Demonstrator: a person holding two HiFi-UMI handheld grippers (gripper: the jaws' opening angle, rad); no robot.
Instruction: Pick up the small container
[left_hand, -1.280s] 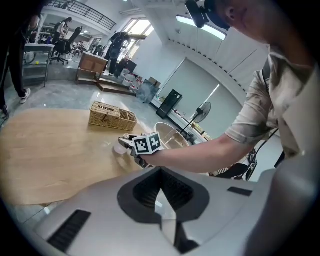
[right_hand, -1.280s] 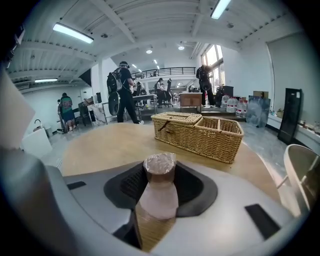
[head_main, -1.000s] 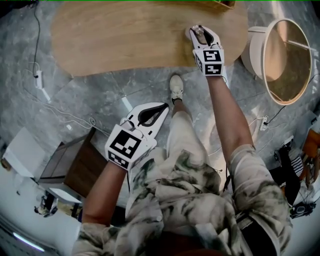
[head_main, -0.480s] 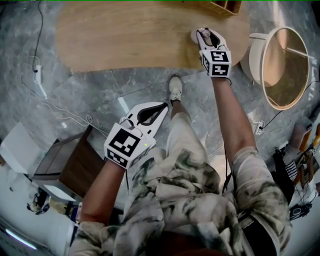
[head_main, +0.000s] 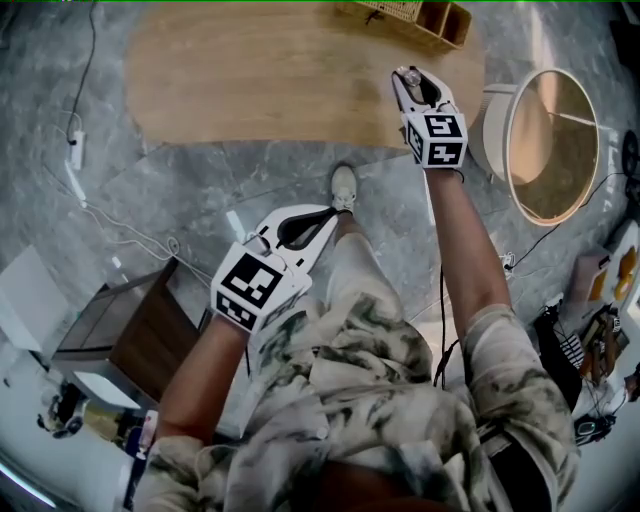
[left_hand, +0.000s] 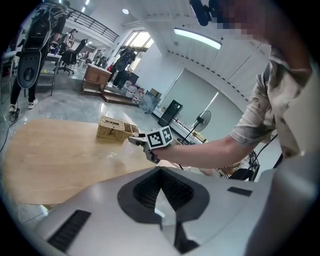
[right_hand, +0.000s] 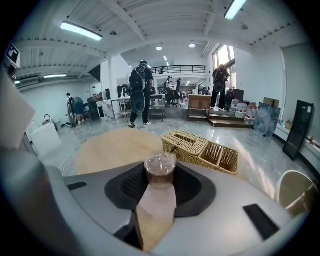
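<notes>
The small container (right_hand: 160, 171) is a squat round tub, brown inside, with crinkled clear film stretched over its top. It stands upright in the centre of the right gripper view, pinched between the jaws of the right gripper (head_main: 414, 82), over the wooden table (head_main: 280, 80) at the head view's upper right. The left gripper (left_hand: 160, 170), left of centre in the head view, is clenched on nothing.

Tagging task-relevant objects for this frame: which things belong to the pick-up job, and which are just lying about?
Job in hand:
- small container, clamped in the right hand-held gripper
- wooden table under it

Lying about:
- wicker basket at the table's far edge
- left hand-held gripper, shut and empty
- round white side table
- brown cabinet on the floor
</notes>
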